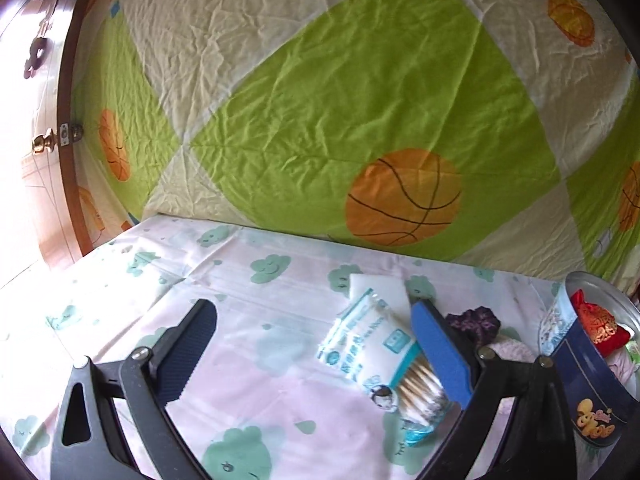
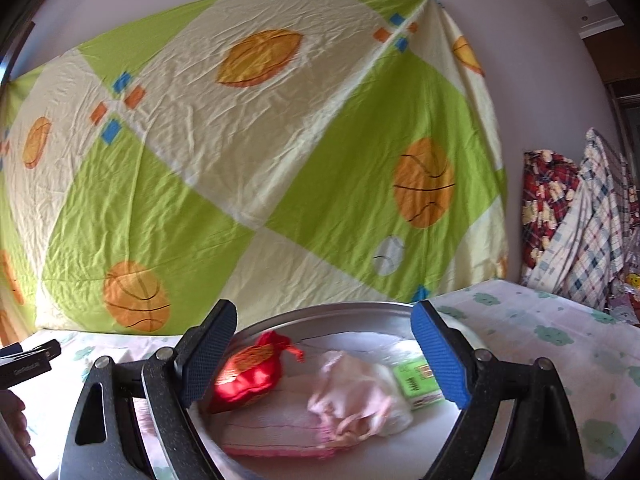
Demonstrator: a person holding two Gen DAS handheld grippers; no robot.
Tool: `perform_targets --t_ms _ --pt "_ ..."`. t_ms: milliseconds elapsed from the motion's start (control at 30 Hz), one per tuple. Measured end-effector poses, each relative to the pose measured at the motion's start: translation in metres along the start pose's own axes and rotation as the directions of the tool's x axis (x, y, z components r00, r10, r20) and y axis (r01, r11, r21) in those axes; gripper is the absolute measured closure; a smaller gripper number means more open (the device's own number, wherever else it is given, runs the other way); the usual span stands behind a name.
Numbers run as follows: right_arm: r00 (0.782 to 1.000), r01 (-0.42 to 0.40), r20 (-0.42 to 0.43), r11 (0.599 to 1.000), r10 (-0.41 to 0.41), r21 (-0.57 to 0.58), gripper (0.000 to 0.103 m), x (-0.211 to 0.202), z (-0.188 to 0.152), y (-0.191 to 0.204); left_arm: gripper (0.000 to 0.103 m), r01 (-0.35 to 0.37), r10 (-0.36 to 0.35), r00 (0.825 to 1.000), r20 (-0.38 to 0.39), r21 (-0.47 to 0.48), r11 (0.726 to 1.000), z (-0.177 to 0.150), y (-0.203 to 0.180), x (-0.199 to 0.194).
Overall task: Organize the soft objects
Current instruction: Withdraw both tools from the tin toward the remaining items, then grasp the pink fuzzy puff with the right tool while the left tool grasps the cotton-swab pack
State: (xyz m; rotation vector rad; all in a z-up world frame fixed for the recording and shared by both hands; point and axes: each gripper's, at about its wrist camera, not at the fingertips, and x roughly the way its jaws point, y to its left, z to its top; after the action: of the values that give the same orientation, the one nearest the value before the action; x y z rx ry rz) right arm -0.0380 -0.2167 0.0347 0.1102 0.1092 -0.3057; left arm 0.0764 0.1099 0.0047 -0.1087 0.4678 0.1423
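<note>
My left gripper point(image 1: 316, 344) hangs open low over the cloud-print cloth. A white and teal packet of cotton swabs point(image 1: 372, 352) lies flat beside its blue right finger point(image 1: 440, 352), untouched. A white pad point(image 1: 380, 284) sits just behind the packet, and a purple knitted piece point(image 1: 474, 322) lies to the right. My right gripper point(image 2: 324, 356) is open over the mouth of a round tin point(image 2: 328, 312), with nothing pressed between its pads. Inside the tin lie a red pouch point(image 2: 248, 372), a pale pink cloth point(image 2: 348, 396), a pink towel point(image 2: 272, 428) and a green packet point(image 2: 416, 384).
The dark blue tin point(image 1: 592, 380) stands at the table's right side. A green and cream basketball sheet point(image 1: 360, 100) hangs behind the table. A wooden door point(image 1: 48, 140) is at the left. Plaid and red fabrics point(image 2: 572, 220) pile up at the far right. The left gripper and a hand point(image 2: 12, 420) show at the left edge.
</note>
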Motion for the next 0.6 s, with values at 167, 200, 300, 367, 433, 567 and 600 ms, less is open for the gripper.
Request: perform_targets --t_ms 167,200,300,367,433,567,600 --pt "0.992 -0.114 -0.058 0.993 0.112 -0.033 0.013 0.006 -0.008 0.041 0.004 -0.055 0.053 0.997 -0.051 -0.049 0.997 0.005 0.028 0.017" --pt "0.988 -0.139 -0.072 0.989 0.136 -0.039 0.013 0.007 -0.009 0.049 0.004 -0.063 0.060 0.996 -0.060 -0.057 0.996 0.005 0.032 0.020" --pt "0.960 -0.246 -0.151 0.968 0.236 -0.051 0.013 0.017 -0.015 0.080 0.004 -0.094 0.088 0.992 -0.092 -0.064 0.993 0.006 0.040 0.027" --pt "0.929 -0.317 -0.225 0.946 0.294 -0.070 0.013 0.026 -0.021 0.103 0.004 -0.111 0.104 0.989 -0.107 -0.064 0.992 0.006 0.043 0.029" --pt "0.899 -0.371 -0.295 0.922 0.325 -0.115 0.015 0.037 -0.029 0.126 0.004 -0.121 0.113 0.987 -0.114 -0.063 0.991 0.007 0.045 0.029" --pt "0.830 -0.473 -0.427 0.858 0.359 -0.198 0.033 0.056 -0.042 0.161 0.004 -0.136 0.125 0.985 -0.117 -0.085 0.987 0.010 0.052 0.027" --pt "0.814 -0.489 -0.460 0.845 0.355 -0.214 0.033 0.062 -0.045 0.166 0.004 -0.138 0.126 0.985 -0.121 -0.092 0.986 0.010 0.054 0.027"
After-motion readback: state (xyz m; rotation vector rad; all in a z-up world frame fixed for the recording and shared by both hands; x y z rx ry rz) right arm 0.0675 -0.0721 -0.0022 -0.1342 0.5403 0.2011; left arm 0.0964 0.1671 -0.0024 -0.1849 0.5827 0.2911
